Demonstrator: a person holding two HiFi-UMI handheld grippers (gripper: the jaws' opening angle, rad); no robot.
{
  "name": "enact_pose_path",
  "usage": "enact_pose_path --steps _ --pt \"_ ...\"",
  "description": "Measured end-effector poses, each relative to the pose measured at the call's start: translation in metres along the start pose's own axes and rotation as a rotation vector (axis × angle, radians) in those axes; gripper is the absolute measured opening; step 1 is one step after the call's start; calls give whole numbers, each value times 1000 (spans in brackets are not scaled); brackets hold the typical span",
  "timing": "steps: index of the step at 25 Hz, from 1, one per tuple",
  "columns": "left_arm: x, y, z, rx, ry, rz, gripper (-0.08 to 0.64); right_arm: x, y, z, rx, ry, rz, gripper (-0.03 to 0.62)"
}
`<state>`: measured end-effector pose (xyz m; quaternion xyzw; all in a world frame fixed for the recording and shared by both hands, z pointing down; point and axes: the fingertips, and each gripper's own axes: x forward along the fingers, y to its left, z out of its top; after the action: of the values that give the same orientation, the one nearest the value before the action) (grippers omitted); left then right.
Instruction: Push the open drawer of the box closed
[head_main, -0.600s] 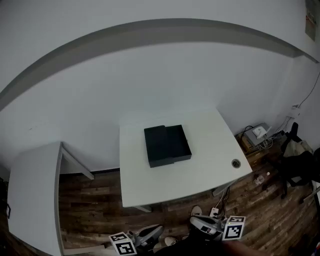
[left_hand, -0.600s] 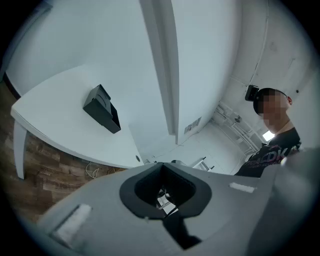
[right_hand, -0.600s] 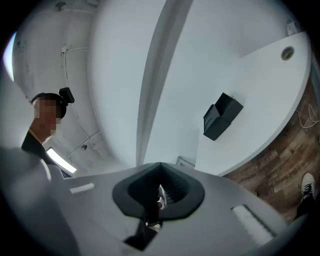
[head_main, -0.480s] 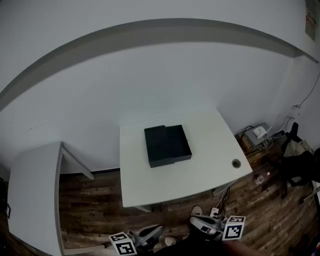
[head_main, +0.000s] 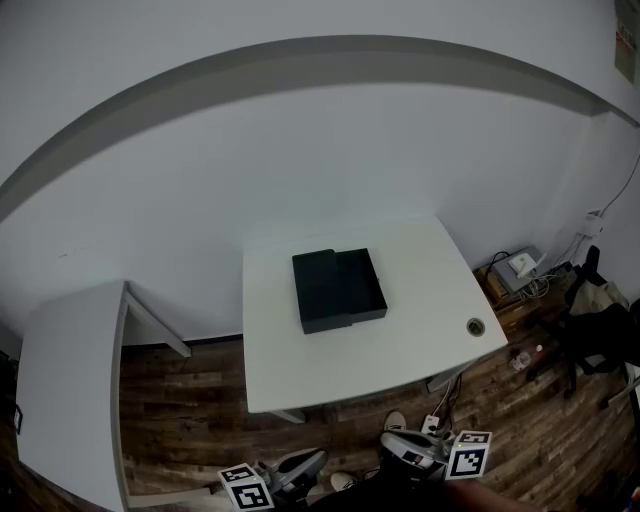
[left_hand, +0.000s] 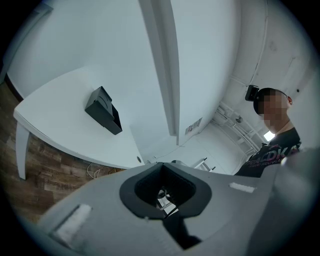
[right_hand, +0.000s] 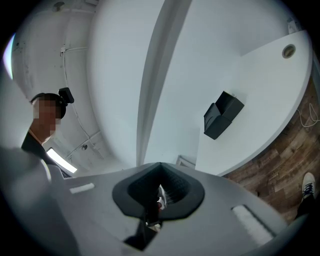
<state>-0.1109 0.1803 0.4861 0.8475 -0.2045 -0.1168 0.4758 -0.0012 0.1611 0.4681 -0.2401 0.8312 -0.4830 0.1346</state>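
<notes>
The box (head_main: 318, 290) lies flat near the middle of the white bench (head_main: 400, 345), its drawer (head_main: 362, 281) slid out to the right. Both claws hang low over the wooden floor (head_main: 200, 420), well apart from the box. The left claw (left_hand: 165, 192) and right claw (right_hand: 159, 192) are closed on nothing.

left gripper (head_main: 298, 468) and right gripper (head_main: 408, 450) held low, jaws together, empty

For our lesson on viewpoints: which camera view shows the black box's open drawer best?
The head view: it looks down into the drawer, pulled out of the box. Both gripper views show the box small and side-on.
</notes>
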Motion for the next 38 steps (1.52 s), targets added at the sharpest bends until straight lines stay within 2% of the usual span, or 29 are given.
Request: enact_pose_path --steps 8,19,23,30,34,38 --pt "2 -1 -1 1 9 -1 3 -4 -1 2 8 -13 -5 3" --pt "3 -3 -1 7 18 -10 3 -13 -3 19 -7 -82 -21 5" --pt "3 1 0 0 -4 -2 3 -15 -6 23 -21 -77 -32 5" --pt "4 16 25 9 -76 53 3 9 -14 48 -36 -25 10 5" --pt "12 32 44 17 -120 106 3 21 -25 67 -31 12 23 6" --pt "21 60 79 42 -152 182 3 34 -41 90 -11 39 28 11"
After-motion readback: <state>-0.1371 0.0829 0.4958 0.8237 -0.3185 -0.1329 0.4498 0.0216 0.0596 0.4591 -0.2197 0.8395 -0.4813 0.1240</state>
